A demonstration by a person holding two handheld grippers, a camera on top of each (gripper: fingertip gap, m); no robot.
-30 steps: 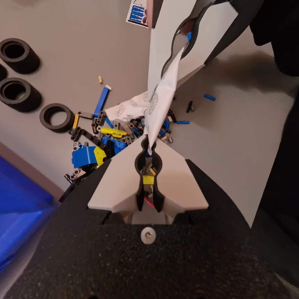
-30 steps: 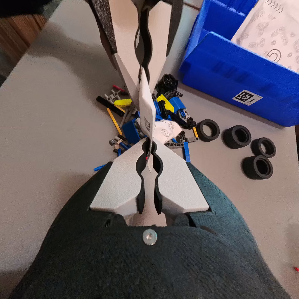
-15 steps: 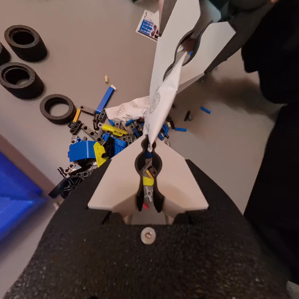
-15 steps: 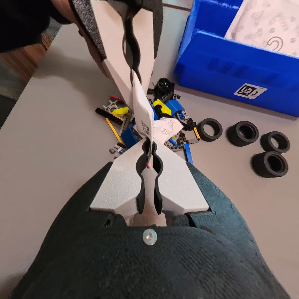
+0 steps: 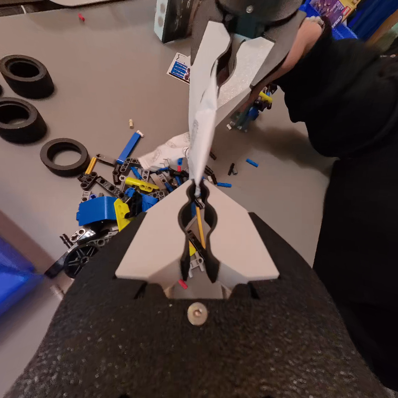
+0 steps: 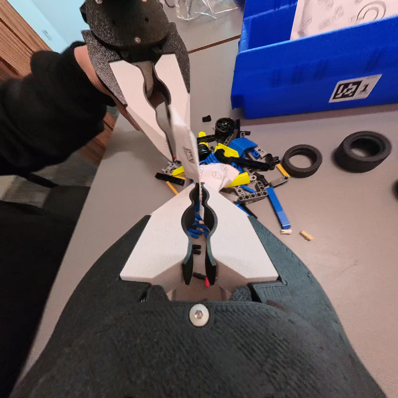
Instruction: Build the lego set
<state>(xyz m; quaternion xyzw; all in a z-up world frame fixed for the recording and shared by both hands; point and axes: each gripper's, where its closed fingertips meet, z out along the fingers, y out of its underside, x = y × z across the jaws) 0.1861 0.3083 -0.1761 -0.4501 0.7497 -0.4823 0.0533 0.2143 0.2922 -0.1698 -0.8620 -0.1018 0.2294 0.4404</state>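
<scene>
Blue bin [image 6: 301, 71] with printed paper bag [image 6: 336, 17]

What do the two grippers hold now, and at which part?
Both hold one white paper bag, stretched between them above the Lego pile: the left gripper pinches one end, the right gripper the opposite end.

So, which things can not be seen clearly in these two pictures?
- Paper bag, both views: edge-on between both grippers, so any contents stay hidden.
- Pile of Lego pieces, both views: the near part lies behind the left gripper or the right gripper.
- Blue bin: blurred at the left view's edge, cropped in the right.
- Outermost tyre, right view: cut by the edge.
</scene>
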